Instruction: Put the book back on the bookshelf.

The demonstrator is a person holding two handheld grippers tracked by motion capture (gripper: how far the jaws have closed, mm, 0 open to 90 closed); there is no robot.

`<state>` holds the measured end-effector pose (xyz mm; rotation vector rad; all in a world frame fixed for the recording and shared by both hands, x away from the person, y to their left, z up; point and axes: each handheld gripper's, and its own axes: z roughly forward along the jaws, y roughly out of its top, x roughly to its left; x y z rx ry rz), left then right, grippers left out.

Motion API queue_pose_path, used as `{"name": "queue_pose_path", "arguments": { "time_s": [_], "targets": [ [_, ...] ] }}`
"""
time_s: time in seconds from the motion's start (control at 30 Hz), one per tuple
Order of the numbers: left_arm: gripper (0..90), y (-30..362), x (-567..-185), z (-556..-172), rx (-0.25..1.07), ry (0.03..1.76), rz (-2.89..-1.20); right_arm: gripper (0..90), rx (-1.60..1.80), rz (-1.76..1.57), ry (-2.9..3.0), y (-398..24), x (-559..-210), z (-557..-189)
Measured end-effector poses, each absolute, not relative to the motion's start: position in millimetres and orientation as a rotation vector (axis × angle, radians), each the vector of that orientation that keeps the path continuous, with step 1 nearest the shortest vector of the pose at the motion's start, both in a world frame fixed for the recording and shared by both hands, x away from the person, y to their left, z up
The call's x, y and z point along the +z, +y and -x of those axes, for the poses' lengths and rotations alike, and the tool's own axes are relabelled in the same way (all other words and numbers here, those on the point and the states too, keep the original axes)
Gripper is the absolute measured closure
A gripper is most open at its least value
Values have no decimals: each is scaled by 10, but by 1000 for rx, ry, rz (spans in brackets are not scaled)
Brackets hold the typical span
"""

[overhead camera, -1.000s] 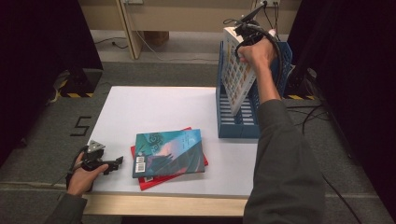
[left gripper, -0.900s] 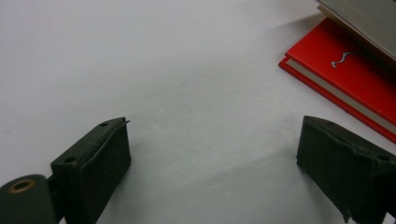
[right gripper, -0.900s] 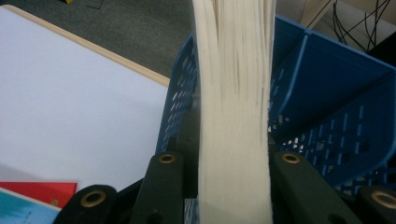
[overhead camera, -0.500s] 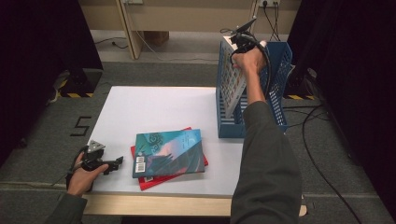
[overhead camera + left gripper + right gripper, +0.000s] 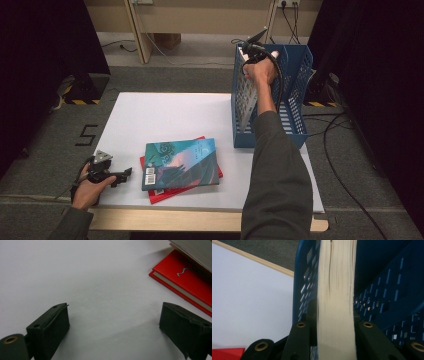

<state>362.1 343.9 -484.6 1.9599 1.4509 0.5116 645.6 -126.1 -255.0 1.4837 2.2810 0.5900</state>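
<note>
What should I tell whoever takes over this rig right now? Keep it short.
Right gripper: shut on a white-paged book, lowering it upright into the blue file rack at the table's far right.
Left gripper: open, holding nothing, resting on the white table near its front left corner.
Done: one book almost in the rack.
Left: release it, then rack the teal book and the red book beneath it, stacked at the front.
</note>
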Motion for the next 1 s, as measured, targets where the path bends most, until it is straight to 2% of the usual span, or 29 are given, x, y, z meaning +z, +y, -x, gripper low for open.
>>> {"name": "queue_pose_path", "arguments": {
  "time_s": [0.23,0.37,0.67,1.0],
  "targets": [
    [80,3437,-4847,-3619,514,1449,-1961,677,663,-1490,2268,-1275,-2481,-6413],
    [80,3436,-4847,-3619,516,1450,-1962,613,738,-1509,2261,-1270,-2479,-6352],
    [80,3435,-4847,-3620,516,1450,-1962,515,766,-1459,2313,-1314,-2446,-6106],
    [80,3436,-4847,-3620,514,1450,-1963,491,791,-1423,2358,-1357,-2477,-5892]
  ]
}}
